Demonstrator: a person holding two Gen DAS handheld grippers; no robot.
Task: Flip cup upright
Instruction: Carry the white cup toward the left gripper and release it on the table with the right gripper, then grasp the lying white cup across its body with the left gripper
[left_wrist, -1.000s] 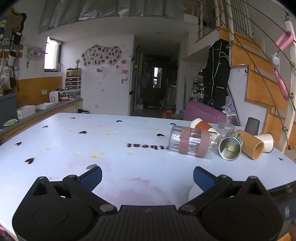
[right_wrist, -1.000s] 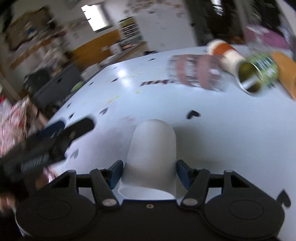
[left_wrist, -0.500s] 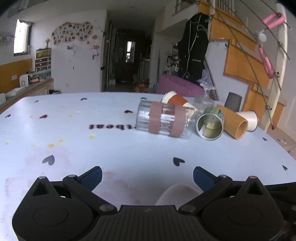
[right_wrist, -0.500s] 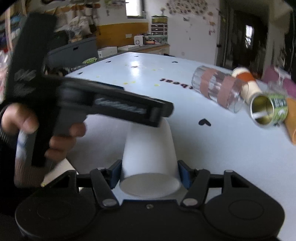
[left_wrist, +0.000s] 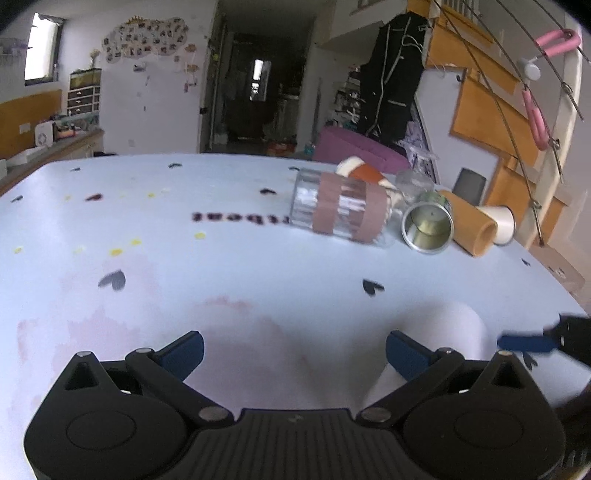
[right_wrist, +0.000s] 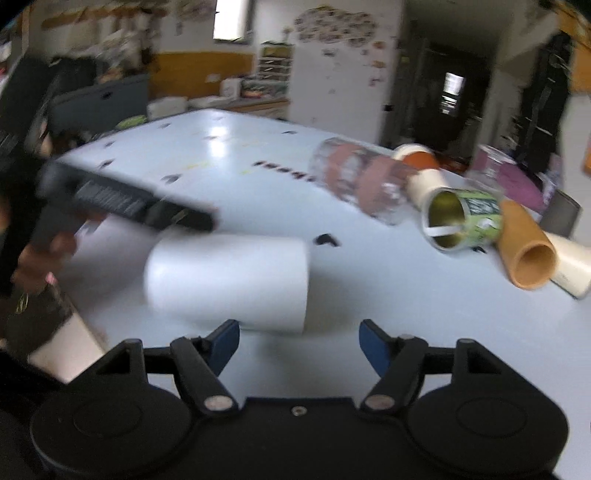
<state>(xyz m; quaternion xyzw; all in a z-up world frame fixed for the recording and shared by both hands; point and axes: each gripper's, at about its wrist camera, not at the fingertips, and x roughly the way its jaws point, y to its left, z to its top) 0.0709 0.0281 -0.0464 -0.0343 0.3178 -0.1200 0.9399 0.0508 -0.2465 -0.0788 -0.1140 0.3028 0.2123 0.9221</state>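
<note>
A pale blue table (right_wrist: 388, 295) with small heart marks carries everything. The white cup (right_wrist: 229, 282) lies on its side on it, just ahead of the right gripper (right_wrist: 298, 338), whose blue-padded jaws stand wide and hold nothing; the cup sits slightly left of the gap. The left gripper (left_wrist: 294, 350) is also spread wide and empty, the cup (left_wrist: 454, 325) at its right fingertip. Farther back lie a taped glass jar (right_wrist: 364, 182), an orange tube (right_wrist: 526, 249) and a green tin can (right_wrist: 465, 219).
</note>
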